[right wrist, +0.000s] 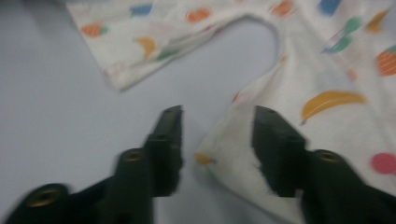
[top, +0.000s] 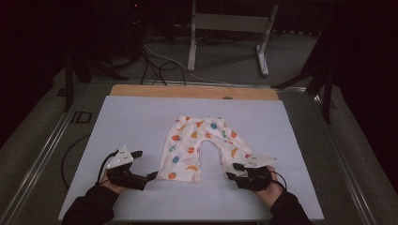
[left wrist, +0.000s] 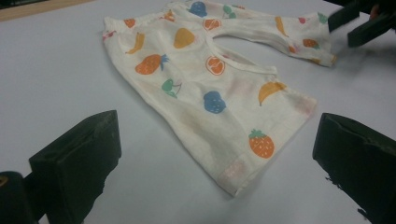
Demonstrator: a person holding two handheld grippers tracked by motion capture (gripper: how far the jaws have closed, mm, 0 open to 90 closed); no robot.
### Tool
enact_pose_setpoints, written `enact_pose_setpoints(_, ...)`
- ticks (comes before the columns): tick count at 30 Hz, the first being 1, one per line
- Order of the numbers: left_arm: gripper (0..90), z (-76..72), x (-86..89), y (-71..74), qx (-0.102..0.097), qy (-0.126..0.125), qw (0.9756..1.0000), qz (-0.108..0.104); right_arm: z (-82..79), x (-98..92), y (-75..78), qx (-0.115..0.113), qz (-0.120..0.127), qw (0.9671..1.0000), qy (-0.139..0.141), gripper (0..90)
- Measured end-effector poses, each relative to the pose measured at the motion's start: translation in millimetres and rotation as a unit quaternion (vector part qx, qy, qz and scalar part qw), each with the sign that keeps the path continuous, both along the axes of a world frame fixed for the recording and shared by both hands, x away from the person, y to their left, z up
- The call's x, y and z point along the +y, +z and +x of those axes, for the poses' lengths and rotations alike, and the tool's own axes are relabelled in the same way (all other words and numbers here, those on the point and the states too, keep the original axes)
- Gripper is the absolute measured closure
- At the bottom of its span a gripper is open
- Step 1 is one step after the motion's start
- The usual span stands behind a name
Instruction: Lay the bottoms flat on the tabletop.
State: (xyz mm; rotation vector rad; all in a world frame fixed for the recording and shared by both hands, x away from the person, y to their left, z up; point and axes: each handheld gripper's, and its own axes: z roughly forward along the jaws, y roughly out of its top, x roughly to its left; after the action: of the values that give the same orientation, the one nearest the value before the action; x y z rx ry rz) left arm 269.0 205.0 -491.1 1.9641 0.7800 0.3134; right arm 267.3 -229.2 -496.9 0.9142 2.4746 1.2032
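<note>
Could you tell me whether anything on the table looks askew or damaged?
Nothing looks damaged. The fruit-print trousers lie flat on the white board, legs splayed apart, slightly wrinkled. The right gripper straddles one leg hem.

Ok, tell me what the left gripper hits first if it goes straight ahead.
Probably the trousers: the left gripper points at the hem of the nearer leg, open, with bare table just before it. Depth is hard to judge.
</note>
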Motion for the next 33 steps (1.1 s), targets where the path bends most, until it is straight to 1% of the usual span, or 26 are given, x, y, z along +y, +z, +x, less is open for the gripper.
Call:
enact_pose_setpoints(1,1.9,0.0,0.0,0.0,0.0,-0.001,1.0,0.001,0.2,2.4,-2.2,0.007,-0.01,0.9999,0.001,58.8)
enact_pose_setpoints(2,1.9,0.1,0.0,0.0,-0.001,-0.002,1.0,0.003,0.7,3.9,-4.5,0.012,-0.013,0.9998,0.009,61.9)
enact_pose_setpoints(3,1.9,0.0,0.1,0.2,0.0,-0.001,1.0,0.001,1.0,7.3,-8.2,0.017,-0.029,0.9994,0.012,65.6)
enact_pose_setpoints(4,1.9,0.0,0.1,0.2,0.0,-0.001,1.0,0.001,1.0,7.3,-8.2,0.017,-0.029,0.9994,0.012,65.6)
enact_pose_setpoints(5,1.9,-0.4,-0.1,0.2,-0.001,-0.002,1.0,0.003,1.5,9.5,-11.3,0.022,-0.036,0.9989,0.019,65.6)
enact_pose_setpoints(6,1.9,-0.4,-0.1,0.2,-0.001,-0.002,1.0,0.003,1.4,11.2,-12.2,0.028,-0.041,0.9986,0.019,67.2)
enact_pose_setpoints(7,1.9,-0.6,-0.2,0.3,-0.001,-0.003,1.0,0.003,1.0,12.9,-13.8,0.025,-0.051,0.9982,0.022,68.4)
enact_pose_setpoints(8,1.9,-0.6,-0.2,0.3,-0.001,-0.003,1.0,0.003,1.0,12.9,-13.8,0.025,-0.051,0.9982,0.022,68.4)
enact_pose_setpoints(9,1.9,-0.4,0.1,0.8,-0.003,-0.002,1.0,0.003,0.1,15.8,-16.8,0.028,-0.062,0.9973,0.028,71.6)
enact_pose_setpoints(10,1.9,-0.4,0.1,0.8,-0.003,-0.002,1.0,0.003,-0.4,17.4,-17.9,0.021,-0.074,0.9967,0.026,74.7)
enact_pose_setpoints(11,1.9,-0.4,0.2,0.8,-0.003,-0.003,1.0,0.004,-0.3,18.8,-17.3,0.018,-0.08,0.9964,0.021,77.3)
enact_pose_setpoints(12,1.9,-0.4,0.2,0.8,-0.003,-0.003,1.0,0.004,-0.3,18.8,-17.3,0.018,-0.08,0.9964,0.021,77.3)
enact_pose_setpoints(14,1.9,-0.2,0.3,0.7,-0.002,-0.001,1.0,0.003,1.5,21.6,-15.8,0.017,-0.085,0.9962,0.008,87.2)
enact_pose_setpoints(15,1.9,-0.2,0.2,1.0,-0.003,0.0,1.0,0.002,2.7,23.8,-13.5,0.021,-0.078,0.9967,0.005,88.3)
enact_pose_setpoints(16,1.9,-0.2,0.2,1.0,-0.003,0.0,1.0,0.002,2.7,23.8,-13.5,0.021,-0.078,0.9967,0.005,88.3)
enact_pose_setpoints(18,1.9,-0.3,0.2,1.4,-0.003,-0.001,1.0,0.002,0.4,30.8,-6.5,0.019,-0.061,0.9978,0.016,88.6)
enact_pose_setpoints(19,1.9,-0.2,0.4,1.8,-0.004,0.001,1.0,0.002,-0.7,33.5,-4.4,0.022,-0.053,0.9981,0.022,88.6)
enact_pose_setpoints(22,1.9,-0.3,0.3,1.7,-0.005,0.0,1.0,0.003,-2.5,39.0,-1.8,0.016,-0.054,0.998,0.028,88.6)
enact_pose_setpoints(23,1.9,-0.5,0.1,1.6,-0.004,-0.001,1.0,0.004,-3.0,43.7,-1.2,0.02,-0.045,0.9982,0.034,88.5)
enact_pose_setpoints(25,1.9,-0.7,0.1,2.1,-0.006,-0.001,1.0,0.003,-3.0,47.4,-1.2,0.029,-0.04,0.998,0.038,88.5)
enact_pose_setpoints(29,1.9,-0.9,0.2,2.4,-0.006,-0.004,1.0,0.002,-6.1,55.2,0.1,0.033,-0.032,0.9977,0.05,88.5)
enact_pose_setpoints(30,1.9,-0.9,0.2,2.4,-0.006,-0.004,1.0,0.002,-6.1,55.2,0.1,0.033,-0.032,0.9977,0.05,88.5)
enact_pose_setpoints(31,1.9,-0.9,-0.2,2.4,-0.007,-0.005,1.0,0.003,-7.1,58.6,0.9,0.03,-0.03,0.9974,0.059,88.4)
enact_pose_setpoints(33,1.9,-1.2,-0.7,1.9,-0.005,-0.007,1.0,0.004,-7.5,61.4,0.6,0.027,-0.029,0.9974,0.06,88.3)
